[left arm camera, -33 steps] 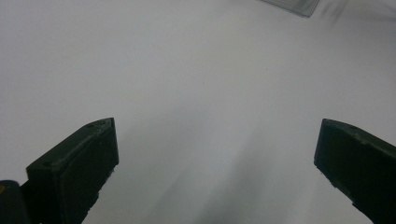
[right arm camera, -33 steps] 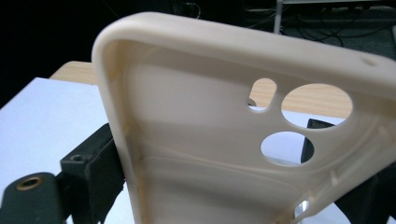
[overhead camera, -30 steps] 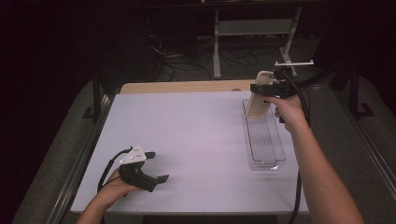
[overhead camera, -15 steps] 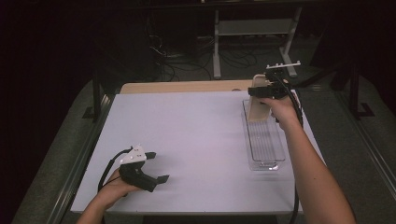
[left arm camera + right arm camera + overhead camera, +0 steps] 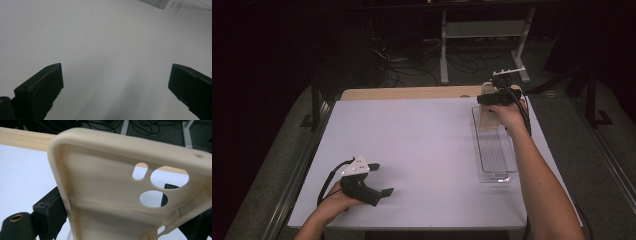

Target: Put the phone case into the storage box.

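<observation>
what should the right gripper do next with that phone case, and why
Probably lower it into the clear tray. The right gripper holds the cream phone case between its jaws, upright above the tray's far end, and the tray looks empty. The left gripper rests open on the white table, far off, so it can stay put.

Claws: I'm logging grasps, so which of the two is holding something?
The right claw, shut on the cream phone case above the clear tray; the left claw is open, holding nothing.

The high view looks forward and down over the whole white table [image 5: 427, 145]. Each gripper view sits low and close; the left one shares the clear plastic tray [image 5: 155, 3].
</observation>
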The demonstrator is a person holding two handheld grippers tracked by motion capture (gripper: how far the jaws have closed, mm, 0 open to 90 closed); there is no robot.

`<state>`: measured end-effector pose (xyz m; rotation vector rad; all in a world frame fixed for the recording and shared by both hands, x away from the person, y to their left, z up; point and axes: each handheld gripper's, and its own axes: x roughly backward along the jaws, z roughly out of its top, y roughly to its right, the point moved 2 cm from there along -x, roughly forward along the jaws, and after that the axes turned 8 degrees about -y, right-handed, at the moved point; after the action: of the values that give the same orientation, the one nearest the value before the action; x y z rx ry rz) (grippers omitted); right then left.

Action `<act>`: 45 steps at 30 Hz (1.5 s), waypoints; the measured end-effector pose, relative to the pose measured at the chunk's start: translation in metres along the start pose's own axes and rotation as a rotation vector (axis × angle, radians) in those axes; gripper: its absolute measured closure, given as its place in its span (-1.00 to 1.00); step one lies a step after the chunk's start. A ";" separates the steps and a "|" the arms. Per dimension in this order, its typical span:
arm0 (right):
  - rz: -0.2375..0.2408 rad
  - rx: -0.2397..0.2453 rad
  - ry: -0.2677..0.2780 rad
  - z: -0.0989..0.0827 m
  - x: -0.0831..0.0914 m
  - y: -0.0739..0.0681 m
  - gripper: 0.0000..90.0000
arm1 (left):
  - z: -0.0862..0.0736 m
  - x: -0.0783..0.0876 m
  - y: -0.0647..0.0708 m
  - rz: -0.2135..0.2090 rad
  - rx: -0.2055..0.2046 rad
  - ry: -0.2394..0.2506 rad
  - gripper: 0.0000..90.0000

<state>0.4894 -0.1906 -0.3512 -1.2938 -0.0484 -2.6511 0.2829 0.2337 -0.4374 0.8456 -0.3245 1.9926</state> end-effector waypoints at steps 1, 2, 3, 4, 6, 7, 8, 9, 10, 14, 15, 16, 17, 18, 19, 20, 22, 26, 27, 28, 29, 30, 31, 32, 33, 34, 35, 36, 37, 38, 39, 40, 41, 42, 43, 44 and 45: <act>-0.004 0.005 -0.001 0.000 -0.001 0.000 -0.79 | 0.000 0.000 0.000 0.000 -0.004 -0.001 -1.00; -0.008 0.007 -0.008 0.000 -0.003 0.000 -0.79 | 0.000 0.000 0.000 0.000 -0.005 0.000 -1.00; -0.014 0.009 -0.013 0.000 -0.005 0.000 -0.79 | 0.000 0.000 0.000 0.001 -0.007 -0.002 -1.00; -0.021 0.007 -0.019 -0.001 -0.006 0.000 -0.79 | 0.000 0.000 0.000 0.000 -0.008 -0.003 -1.00; -0.025 0.002 -0.025 -0.001 -0.010 -0.001 -0.79 | 0.000 0.000 0.000 -0.001 -0.009 -0.003 -1.00; -0.025 0.001 -0.024 -0.001 -0.011 0.000 -0.79 | 0.000 0.000 -0.001 0.003 -0.019 -0.013 -1.00; -0.029 -0.002 -0.027 0.000 -0.013 0.000 -0.79 | 0.000 0.000 -0.001 0.003 -0.019 -0.017 -1.00; -0.034 -0.002 -0.027 0.000 -0.015 0.000 -0.79 | 0.000 0.000 0.000 0.002 -0.018 -0.016 -1.00; -0.034 -0.007 -0.032 0.000 -0.016 -0.001 -0.79 | 0.000 0.000 0.000 0.001 -0.019 -0.019 -1.00; -0.048 -0.012 -0.051 0.000 -0.024 -0.002 -0.79 | 0.000 0.000 0.000 0.000 -0.019 -0.020 -1.00; -0.047 -0.013 -0.052 0.000 -0.026 -0.002 -0.79 | 0.000 -0.001 0.001 -0.004 -0.006 -0.008 -1.00; -0.048 -0.015 -0.054 0.001 -0.028 -0.002 -0.79 | 0.000 -0.001 0.000 -0.003 -0.009 -0.008 -1.00; -0.049 -0.017 -0.052 0.001 -0.029 -0.002 -0.79 | 0.000 -0.001 0.000 -0.004 -0.007 -0.006 -1.00; -0.055 -0.012 -0.054 0.002 -0.030 -0.002 -0.79 | 0.000 0.000 0.000 -0.003 -0.009 -0.006 -1.00; -0.060 -0.008 -0.053 0.002 -0.031 -0.002 -0.79 | 0.000 0.000 0.000 -0.002 -0.010 -0.006 -1.00; -0.062 -0.009 -0.057 0.002 -0.032 -0.002 -0.79 | 0.000 0.000 0.000 -0.003 -0.010 -0.006 -1.00; -0.068 -0.012 -0.058 0.003 -0.035 -0.002 -0.79 | 0.000 -0.001 0.000 -0.003 -0.009 -0.006 -1.00; -0.073 -0.023 -0.054 0.005 -0.039 -0.001 -0.79 | 0.000 0.000 0.000 -0.004 -0.005 -0.003 -1.00; -0.074 -0.024 -0.055 0.005 -0.040 -0.002 -0.79 | 0.000 0.000 0.000 -0.005 -0.003 -0.002 -1.00; -0.076 -0.019 -0.054 0.006 -0.041 -0.002 -0.80 | 0.000 -0.001 0.000 -0.005 -0.004 -0.002 -1.00; -0.077 -0.015 -0.055 0.007 -0.042 -0.002 -0.80 | 0.000 -0.001 0.000 -0.006 -0.003 -0.001 -1.00; -0.078 -0.013 -0.054 0.007 -0.043 -0.001 -0.80 | 0.000 -0.001 0.000 -0.008 -0.006 -0.006 -1.00; -0.077 -0.017 -0.057 0.008 -0.044 -0.001 -0.80 | 0.000 -0.001 0.000 -0.009 -0.009 -0.009 -1.00; -0.077 -0.017 -0.057 0.008 -0.045 -0.001 -0.80 | 0.000 -0.002 0.001 -0.010 -0.007 -0.006 -1.00; -0.077 -0.020 -0.054 0.009 -0.046 -0.001 -0.80 | 0.000 -0.002 0.001 -0.010 -0.011 -0.008 -1.00; -0.079 -0.016 -0.053 0.009 -0.047 -0.001 -0.80 | 0.000 -0.002 0.001 -0.010 -0.013 -0.009 -1.00; -0.080 -0.019 -0.056 0.010 -0.048 -0.001 -0.81 | 0.000 -0.002 0.001 -0.011 -0.013 -0.008 -1.00; -0.080 -0.016 -0.055 0.010 -0.049 0.000 -0.81 | 0.000 -0.002 0.001 -0.010 -0.014 -0.009 -1.00; -0.082 -0.016 -0.055 0.011 -0.050 0.000 -0.81 | 0.000 -0.002 0.001 -0.010 -0.014 -0.009 -1.00; -0.081 -0.009 -0.054 0.012 -0.051 0.000 -0.81 | 0.000 -0.002 0.001 -0.011 -0.012 -0.009 -1.00; -0.079 -0.014 -0.055 0.012 -0.052 0.000 -0.81 | 0.000 -0.002 0.000 -0.011 -0.012 -0.008 -1.00; -0.080 -0.010 -0.052 0.013 -0.053 0.001 -0.81 | 0.000 -0.002 0.001 -0.012 -0.007 -0.009 -1.00; -0.080 -0.008 -0.051 0.013 -0.054 0.001 -0.81 | -0.001 -0.002 0.001 -0.014 0.002 -0.009 -1.00; -0.080 -0.013 -0.051 0.013 -0.055 0.001 -0.82 | -0.001 -0.002 0.001 -0.013 0.000 -0.010 -1.00; -0.075 -0.014 -0.052 0.013 -0.056 0.001 -0.82 | -0.001 -0.002 0.001 -0.014 0.000 -0.009 -1.00; -0.072 -0.011 -0.057 0.013 -0.057 0.001 -0.82 | -0.001 -0.002 0.001 -0.015 0.001 -0.008 -1.00; -0.068 -0.013 -0.061 0.013 -0.058 0.001 -0.82 | -0.001 -0.002 0.001 -0.015 0.002 -0.009 -1.00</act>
<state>0.5345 -0.1814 -0.3891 -1.4019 -0.0858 -2.6718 0.2824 0.2318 -0.4393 0.8557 -0.3204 1.9759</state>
